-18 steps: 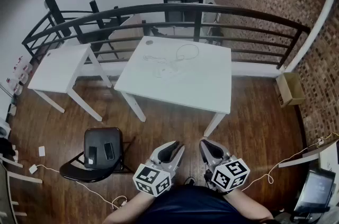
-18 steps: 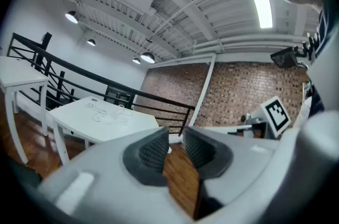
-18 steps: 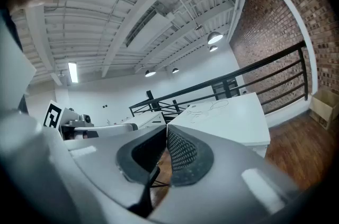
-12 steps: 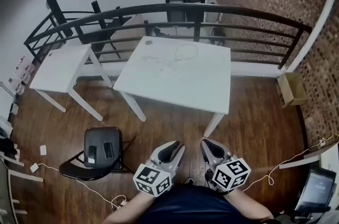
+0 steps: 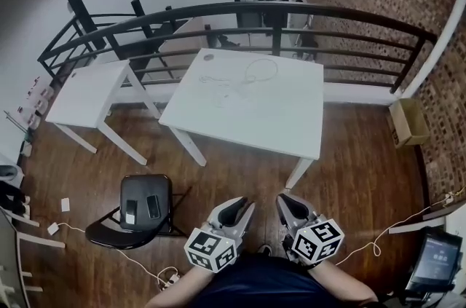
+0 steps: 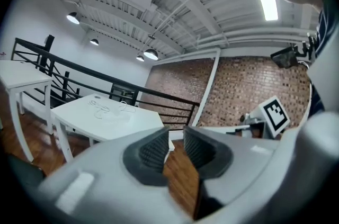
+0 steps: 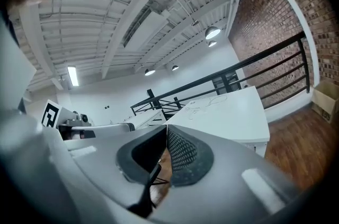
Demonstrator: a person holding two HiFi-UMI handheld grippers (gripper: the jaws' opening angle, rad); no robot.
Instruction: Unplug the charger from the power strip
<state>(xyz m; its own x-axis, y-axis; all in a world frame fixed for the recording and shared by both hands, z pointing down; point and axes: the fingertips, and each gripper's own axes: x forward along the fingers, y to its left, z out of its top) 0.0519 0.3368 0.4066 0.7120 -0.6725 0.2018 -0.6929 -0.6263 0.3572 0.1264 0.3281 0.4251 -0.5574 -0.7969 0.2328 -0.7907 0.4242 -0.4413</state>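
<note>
A white table (image 5: pixel 277 117) stands ahead on the wooden floor. White cords (image 5: pixel 251 72) and a small pale block (image 5: pixel 227 97) lie on its far part; they are too small to tell the charger from the power strip. My left gripper (image 5: pixel 237 207) is held low near my body, well short of the table, open with nothing between its pads. My right gripper (image 5: pixel 288 203) is beside it, shut and empty. The left gripper view shows its own jaws (image 6: pixel 176 136) parted and the table (image 6: pixel 114 121) beyond. In the right gripper view the gripper (image 7: pixel 166 131) has its tips together, with the table (image 7: pixel 233 114) beyond.
A smaller white table (image 5: pixel 84 94) stands at the left. A black chair (image 5: pixel 142 210) with two dark flat items on its seat is near my left side. A black railing (image 5: pixel 240 10) runs behind the tables. A cardboard box (image 5: pixel 410 121) sits at the right, and cables trail on the floor.
The head view has shifted slightly, so the table sits a little more to the right and lower. Both grippers stay near my body, their jaws unchanged.
</note>
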